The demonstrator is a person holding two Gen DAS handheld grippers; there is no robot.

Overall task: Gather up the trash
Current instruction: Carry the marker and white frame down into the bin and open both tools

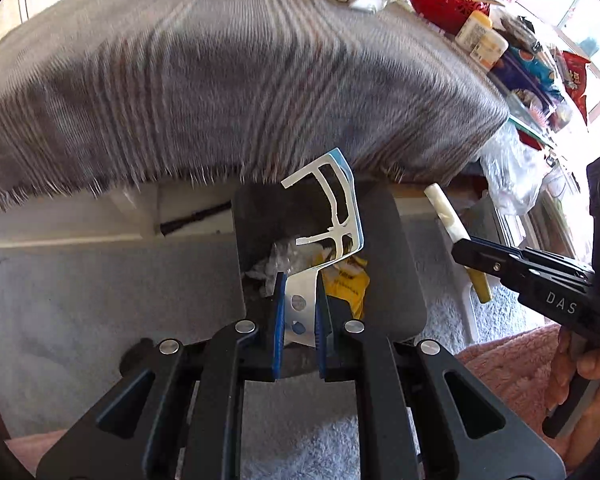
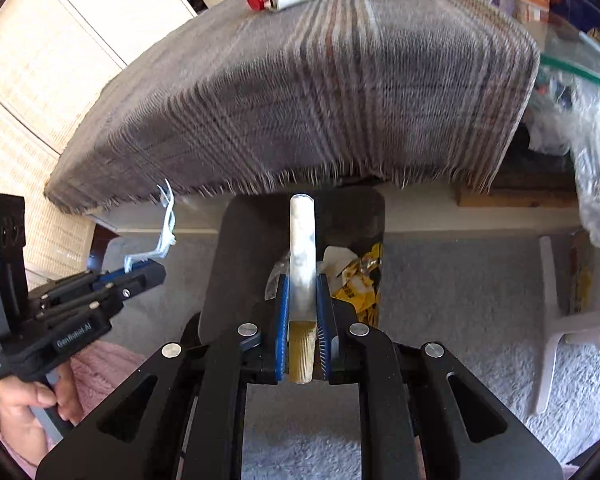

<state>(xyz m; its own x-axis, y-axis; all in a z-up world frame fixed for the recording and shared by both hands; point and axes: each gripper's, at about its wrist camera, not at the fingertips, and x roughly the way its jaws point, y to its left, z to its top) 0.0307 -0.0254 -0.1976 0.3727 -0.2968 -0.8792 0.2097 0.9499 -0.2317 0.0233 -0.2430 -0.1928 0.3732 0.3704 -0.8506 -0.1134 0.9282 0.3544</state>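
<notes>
Two grippers are held above a dark bin; left gripper, jaws pinched on a white-and-blue cut-out card; right gripper, jaws clamped on a white-and-yellow tube; yellow wrapper and crumpled plastic lie inside the bin; grey striped cloth is draped over the worktop behind.

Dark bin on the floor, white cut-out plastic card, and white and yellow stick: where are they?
Dark bin [image 1: 396, 248]: left wrist view, bare right wall.
White cut-out plastic card [image 1: 302, 292]: left wrist view, flat lower tab.
White and yellow stick [image 2: 302, 240]: right wrist view, white upper shaft.
</notes>
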